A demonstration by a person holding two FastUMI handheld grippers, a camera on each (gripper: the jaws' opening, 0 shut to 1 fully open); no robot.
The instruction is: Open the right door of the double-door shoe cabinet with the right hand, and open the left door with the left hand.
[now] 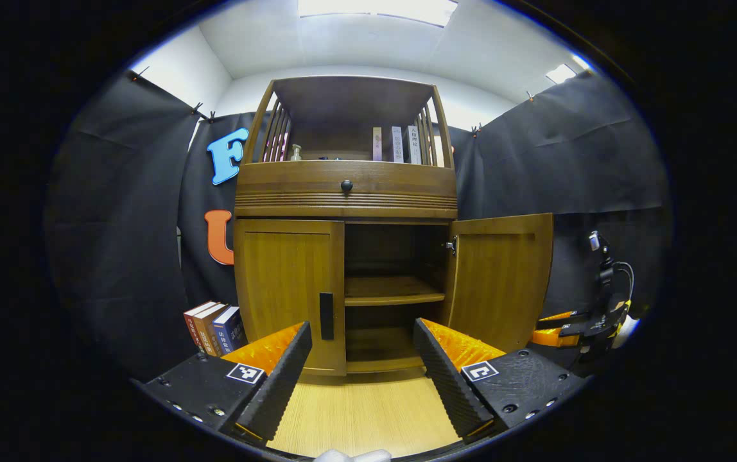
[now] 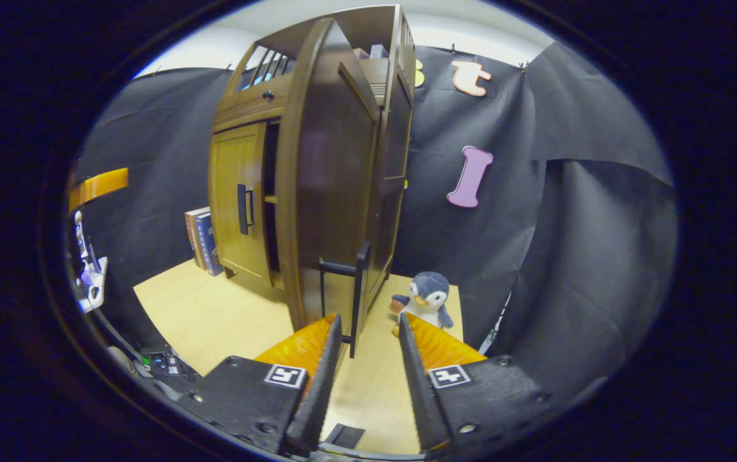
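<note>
Black cloth walls the booth, and a pale wood floor (image 1: 362, 410) carries the tall brown cabinet (image 1: 346, 192). Its right door (image 1: 500, 279) stands swung wide, baring the inner shelf (image 1: 391, 290), while the left door (image 1: 288, 292) sits flush and closed, its dark handle (image 1: 326, 316) at the inner edge. A drawer with a round knob (image 1: 346, 186) runs above both doors, and books stand on the open top shelf. More books (image 1: 214, 327) lean on the floor just left of the cabinet. In the right gripper view the right door (image 2: 327, 192) looms close, its handle (image 2: 355, 289) just ahead of the right gripper (image 2: 368, 333), whose fingers are apart and touch nothing. A toy penguin (image 2: 425, 298) sits near the cabinet's side. The left gripper (image 1: 362, 350) faces the closed door, fingers spread wide, holding nothing.
</note>
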